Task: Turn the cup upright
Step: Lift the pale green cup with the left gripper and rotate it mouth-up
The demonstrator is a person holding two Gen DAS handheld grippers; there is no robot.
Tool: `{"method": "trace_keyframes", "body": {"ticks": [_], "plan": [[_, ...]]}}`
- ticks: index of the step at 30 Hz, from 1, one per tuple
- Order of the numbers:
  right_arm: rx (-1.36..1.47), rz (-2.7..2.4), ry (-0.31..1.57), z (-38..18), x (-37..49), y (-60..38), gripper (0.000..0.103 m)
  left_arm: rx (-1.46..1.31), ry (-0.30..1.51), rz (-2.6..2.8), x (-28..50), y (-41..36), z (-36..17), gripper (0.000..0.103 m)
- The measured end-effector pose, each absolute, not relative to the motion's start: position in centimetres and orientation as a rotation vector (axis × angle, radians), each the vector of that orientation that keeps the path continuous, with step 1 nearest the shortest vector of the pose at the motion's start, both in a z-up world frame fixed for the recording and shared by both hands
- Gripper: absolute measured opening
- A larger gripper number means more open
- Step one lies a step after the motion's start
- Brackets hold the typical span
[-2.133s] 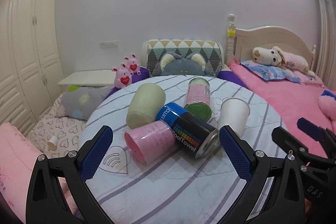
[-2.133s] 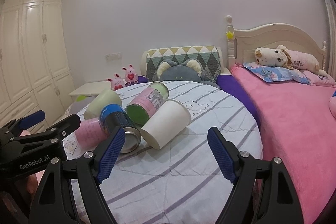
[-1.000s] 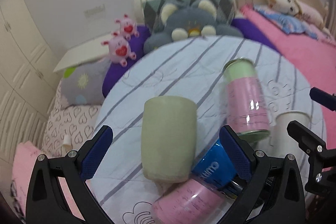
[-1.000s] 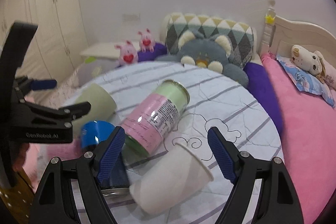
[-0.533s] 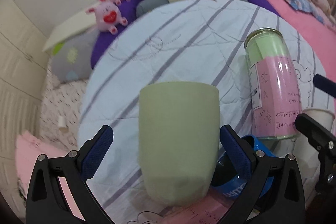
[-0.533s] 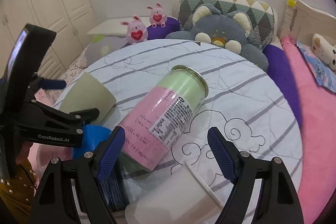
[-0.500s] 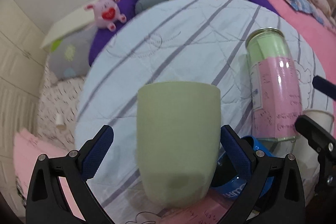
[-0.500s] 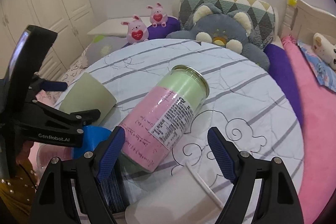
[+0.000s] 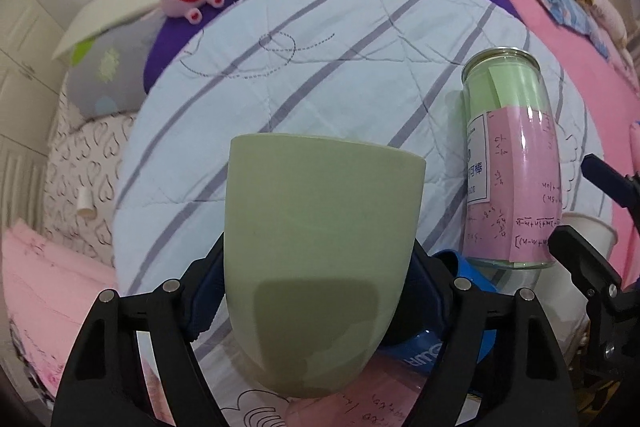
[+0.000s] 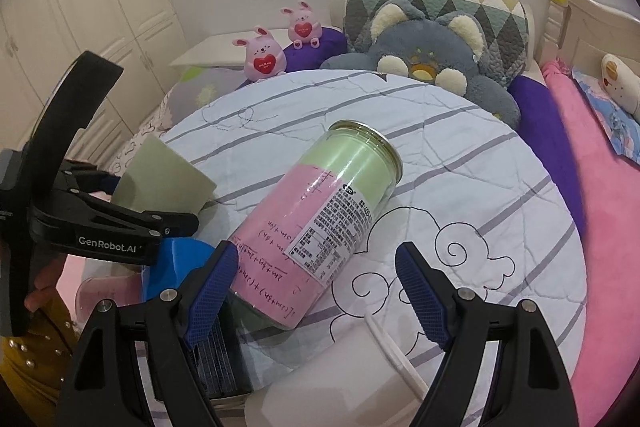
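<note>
Your left gripper (image 9: 320,291) grips the green cup (image 9: 320,251) lying between its jaws, base toward you. Your right gripper (image 10: 316,283) hangs open above the white cup (image 10: 336,383). You're at the grasp; next, tilt the green cup mouth-up.

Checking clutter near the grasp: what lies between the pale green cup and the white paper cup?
In the right wrist view, a pink-and-green labelled jar lies on its side between the pale green cup and the white paper cup.

A pink-and-green jar (image 10: 320,231) lies on the striped round quilt (image 10: 480,187).
</note>
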State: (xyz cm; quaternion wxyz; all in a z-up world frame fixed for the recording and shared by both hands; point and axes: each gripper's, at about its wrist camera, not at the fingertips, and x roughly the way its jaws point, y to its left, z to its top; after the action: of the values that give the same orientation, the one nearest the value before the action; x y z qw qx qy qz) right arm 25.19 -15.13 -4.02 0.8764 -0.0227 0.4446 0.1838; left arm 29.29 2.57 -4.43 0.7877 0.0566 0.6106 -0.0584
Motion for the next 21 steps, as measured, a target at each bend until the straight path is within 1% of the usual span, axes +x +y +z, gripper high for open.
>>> {"method": "trace_keyframes", "body": {"ticks": [8, 15, 21], "plan": [[-0.057, 0.376, 0.92, -3.8, 25.0, -15.2, 0.082, 0.118, 1.313, -0.092, 29.8, 3.5, -4.3, 0.08], [-0.057, 0.371, 0.92, -3.4, 24.8, -15.3, 0.082, 0.119, 1.263, -0.091, 29.1, 3.7, -1.9, 0.08], [-0.039, 0.368, 0.895, -1.9, 23.6, -16.0, 0.082, 0.146, 1.208, -0.094, 27.4, 3.3, 0.7, 0.08]]}}
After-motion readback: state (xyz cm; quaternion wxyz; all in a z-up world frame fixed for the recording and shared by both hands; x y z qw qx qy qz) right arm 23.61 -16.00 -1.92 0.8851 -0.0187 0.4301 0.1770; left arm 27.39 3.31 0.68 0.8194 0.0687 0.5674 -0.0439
